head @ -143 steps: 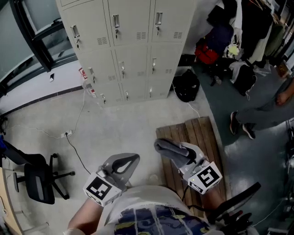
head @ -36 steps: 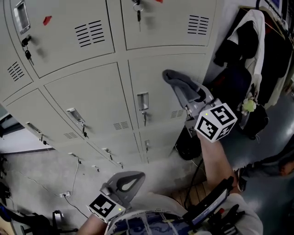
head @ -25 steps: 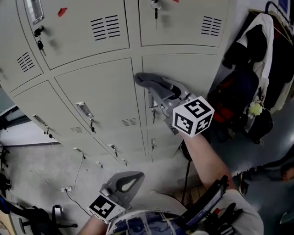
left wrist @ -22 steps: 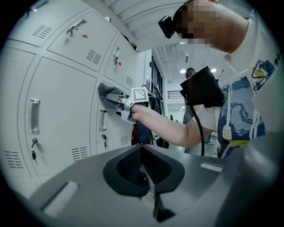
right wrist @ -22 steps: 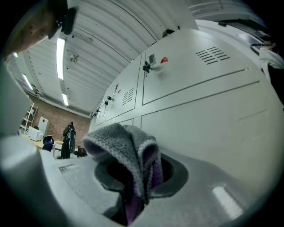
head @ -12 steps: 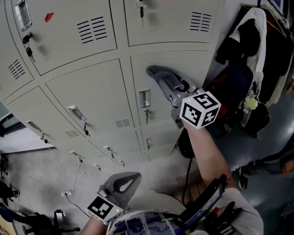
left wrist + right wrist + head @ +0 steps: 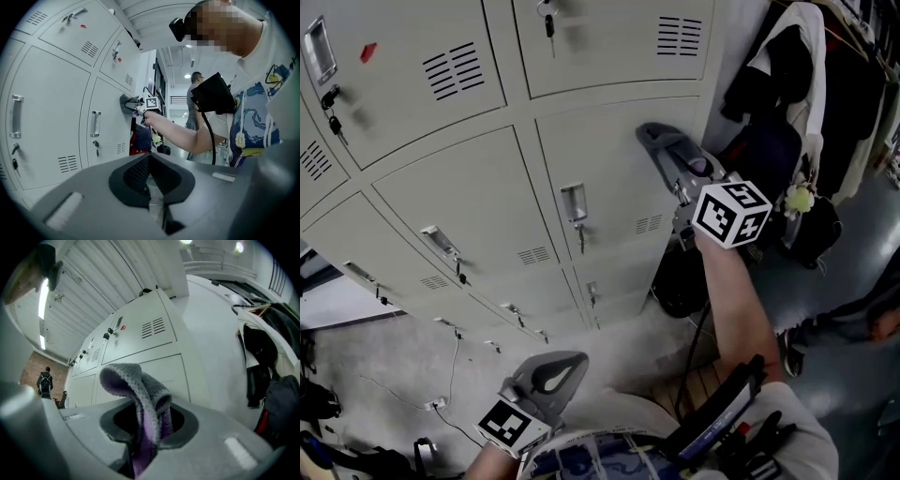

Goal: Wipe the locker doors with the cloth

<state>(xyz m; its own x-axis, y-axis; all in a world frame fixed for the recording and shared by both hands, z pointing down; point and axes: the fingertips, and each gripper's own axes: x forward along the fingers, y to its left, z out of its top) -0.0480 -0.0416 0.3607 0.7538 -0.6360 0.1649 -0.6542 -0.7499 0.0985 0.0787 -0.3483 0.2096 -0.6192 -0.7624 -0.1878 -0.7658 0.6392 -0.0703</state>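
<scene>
Beige locker doors (image 7: 478, 197) fill the head view. My right gripper (image 7: 661, 148) is raised to the right-hand door of the middle row (image 7: 619, 159), near that door's right edge, and is shut on a grey and purple cloth (image 7: 652, 137). The cloth's folded end sticks out past the jaws and lies at the door face. In the right gripper view the cloth (image 7: 140, 394) bulges up from the shut jaws, with the lockers (image 7: 140, 333) behind. My left gripper (image 7: 555, 368) hangs low by my body, shut with nothing in it (image 7: 149, 180).
Each door has a recessed handle (image 7: 574, 202) with a lock and keys (image 7: 548, 21). Coats (image 7: 797, 66) hang right of the lockers above a dark bag (image 7: 680, 281). A cable and plug (image 7: 436, 403) lie on the floor. A person (image 7: 194, 93) stands far down the room.
The right gripper with the cloth slid rightwards across the middle door, from beside the handle towards the door's right edge. Several seconds ago both grippers were low and far from the lockers.
</scene>
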